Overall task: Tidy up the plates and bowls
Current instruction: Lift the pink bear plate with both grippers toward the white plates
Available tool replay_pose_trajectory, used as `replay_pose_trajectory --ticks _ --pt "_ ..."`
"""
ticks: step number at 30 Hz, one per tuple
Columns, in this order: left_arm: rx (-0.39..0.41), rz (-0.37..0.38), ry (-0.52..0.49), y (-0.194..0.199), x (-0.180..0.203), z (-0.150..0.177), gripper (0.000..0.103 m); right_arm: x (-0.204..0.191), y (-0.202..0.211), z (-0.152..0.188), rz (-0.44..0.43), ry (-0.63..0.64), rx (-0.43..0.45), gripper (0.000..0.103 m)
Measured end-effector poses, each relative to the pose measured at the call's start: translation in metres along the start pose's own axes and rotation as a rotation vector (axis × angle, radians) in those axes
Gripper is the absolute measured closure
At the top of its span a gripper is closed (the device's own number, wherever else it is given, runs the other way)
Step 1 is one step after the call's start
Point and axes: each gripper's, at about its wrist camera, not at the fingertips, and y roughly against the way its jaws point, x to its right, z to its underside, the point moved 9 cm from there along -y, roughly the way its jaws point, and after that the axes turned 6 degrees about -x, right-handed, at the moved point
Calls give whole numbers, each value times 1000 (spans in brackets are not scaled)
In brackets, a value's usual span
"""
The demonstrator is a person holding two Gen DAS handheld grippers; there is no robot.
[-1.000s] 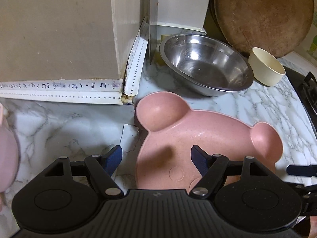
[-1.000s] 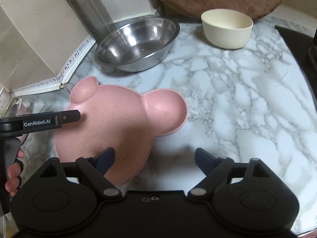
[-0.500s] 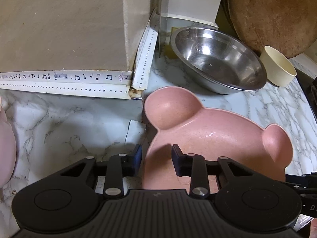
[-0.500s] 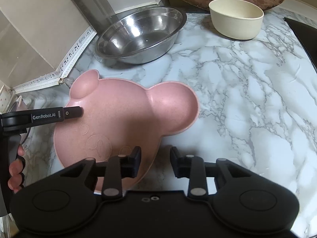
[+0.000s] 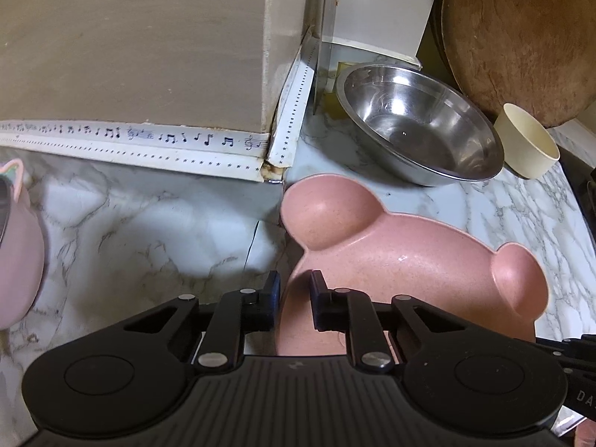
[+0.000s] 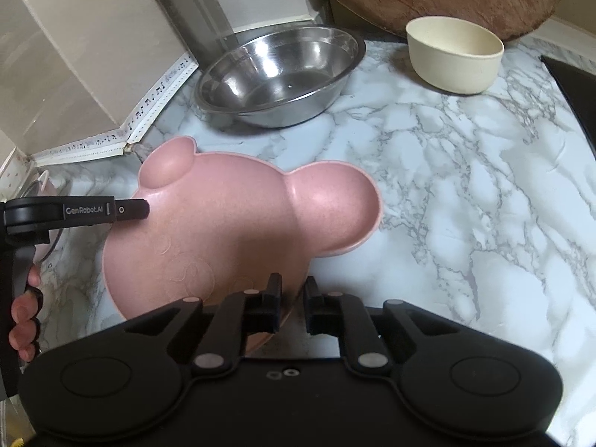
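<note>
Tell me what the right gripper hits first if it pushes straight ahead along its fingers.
The right gripper already straddles the near rim of the pink bear-shaped plate, so the plate comes first. Beyond it lies the steel bowl, though depth is uncertain.

Round wooden board (image 5: 517,33) leans behind; music-note trim (image 5: 149,138) edges the marble counter (image 6: 465,186).

Bear plate (image 6: 238,223) before steel bowl (image 6: 279,78), small bowl (image 6: 454,56) right (on counter (image 6: 465,193))

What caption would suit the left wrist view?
Left gripper pinching the rim of a pink bear-shaped plate on a marble counter, steel bowl and cream cup behind.
</note>
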Motion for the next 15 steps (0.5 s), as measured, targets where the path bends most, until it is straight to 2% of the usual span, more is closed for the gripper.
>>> replay_pose_trajectory --ticks 12,15 --pt "-8 38 76 35 -13 26 89 -10 25 5 -39 60 27 91" --pt "7 24 71 51 -18 36 89 -17 32 9 -59 72 22 91"
